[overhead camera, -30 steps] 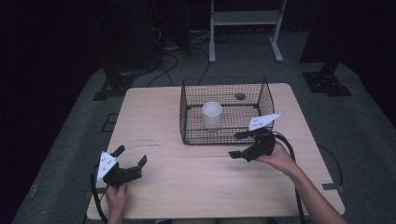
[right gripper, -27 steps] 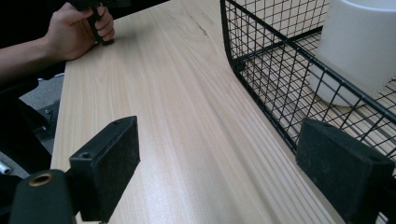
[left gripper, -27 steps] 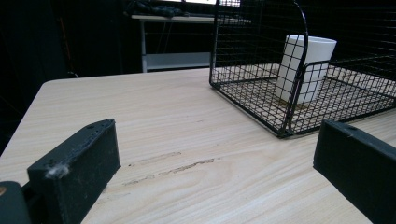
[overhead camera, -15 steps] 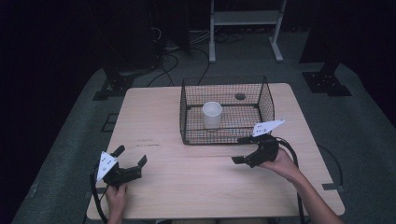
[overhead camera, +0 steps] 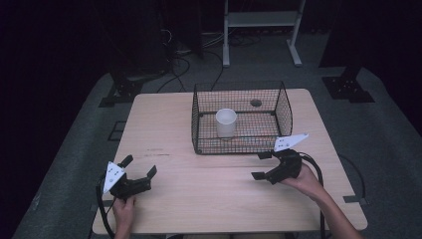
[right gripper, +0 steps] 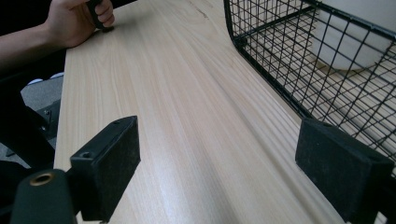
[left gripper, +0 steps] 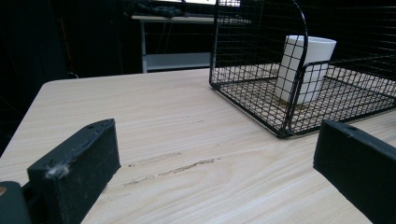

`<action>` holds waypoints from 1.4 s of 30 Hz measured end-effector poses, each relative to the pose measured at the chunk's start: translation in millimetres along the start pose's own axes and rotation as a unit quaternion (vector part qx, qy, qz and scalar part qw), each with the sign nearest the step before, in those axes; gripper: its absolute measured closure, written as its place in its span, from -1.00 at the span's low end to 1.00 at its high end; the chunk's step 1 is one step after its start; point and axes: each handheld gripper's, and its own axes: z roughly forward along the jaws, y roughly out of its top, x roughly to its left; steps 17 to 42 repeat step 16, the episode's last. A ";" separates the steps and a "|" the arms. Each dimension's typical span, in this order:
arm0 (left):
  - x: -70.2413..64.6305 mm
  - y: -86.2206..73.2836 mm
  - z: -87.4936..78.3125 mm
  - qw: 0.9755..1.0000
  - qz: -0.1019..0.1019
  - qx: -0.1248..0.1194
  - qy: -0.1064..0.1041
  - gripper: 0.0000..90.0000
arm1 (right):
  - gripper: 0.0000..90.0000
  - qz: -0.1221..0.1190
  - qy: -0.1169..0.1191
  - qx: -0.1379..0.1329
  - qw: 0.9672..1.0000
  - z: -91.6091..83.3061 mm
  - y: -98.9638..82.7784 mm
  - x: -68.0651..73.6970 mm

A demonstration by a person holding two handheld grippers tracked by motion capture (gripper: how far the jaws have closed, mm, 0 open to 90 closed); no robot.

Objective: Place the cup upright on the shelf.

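A black wire basket (overhead camera: 239, 85) stands at the back middle of the wooden table (overhead camera: 159, 124), with a white cup (overhead camera: 226, 122) upright inside it. My left gripper (overhead camera: 140, 166) rests near the front left edge, open and holding nothing. Its own view looks across bare wood at the basket (left gripper: 252, 93) and the cup (left gripper: 306, 67), with the left gripper (left gripper: 215, 177) open wide. My right gripper (overhead camera: 260, 165) is open and hovers just in front of the basket's front right corner. In its view the right gripper (right gripper: 219, 168) spans bare wood beside the basket's wall (right gripper: 280, 70).
A small dark round spot (overhead camera: 256, 103) lies at the basket's back right. The other hand (right gripper: 77, 21) shows far off in the right gripper view. A metal stand (overhead camera: 261, 20) and cables sit on the floor beyond the table.
My right gripper has drawn back from the basket's front toward the near edge and slightly right. The left gripper has stayed put.
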 end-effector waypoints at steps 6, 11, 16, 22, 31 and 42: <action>-0.1 0.0 0.1 1.000 0.000 0.000 0.000 -1.00 | -0.71 0.004 -0.004 -0.004 1.000 -4.9 -7.5 0.8; 0.1 0.0 0.1 1.000 -0.001 0.000 0.001 -1.00 | -0.71 0.011 -0.010 -0.013 1.000 -9.0 -14.1 0.8; 0.4 0.0 0.3 1.000 0.000 0.001 0.004 -1.00 | -0.71 0.005 -0.027 -0.017 0.999 -11.6 -19.9 7.1; 0.4 0.0 0.3 1.000 0.000 0.001 0.004 -1.00 | -0.71 0.005 -0.027 -0.017 0.999 -11.6 -19.9 7.1; 0.4 0.0 0.3 1.000 0.000 0.001 0.004 -1.00 | -0.71 0.005 -0.027 -0.017 0.999 -11.6 -19.9 7.1; 0.4 0.0 0.3 1.000 0.000 0.001 0.004 -1.00 | -0.71 0.005 -0.027 -0.017 0.999 -11.6 -19.9 7.1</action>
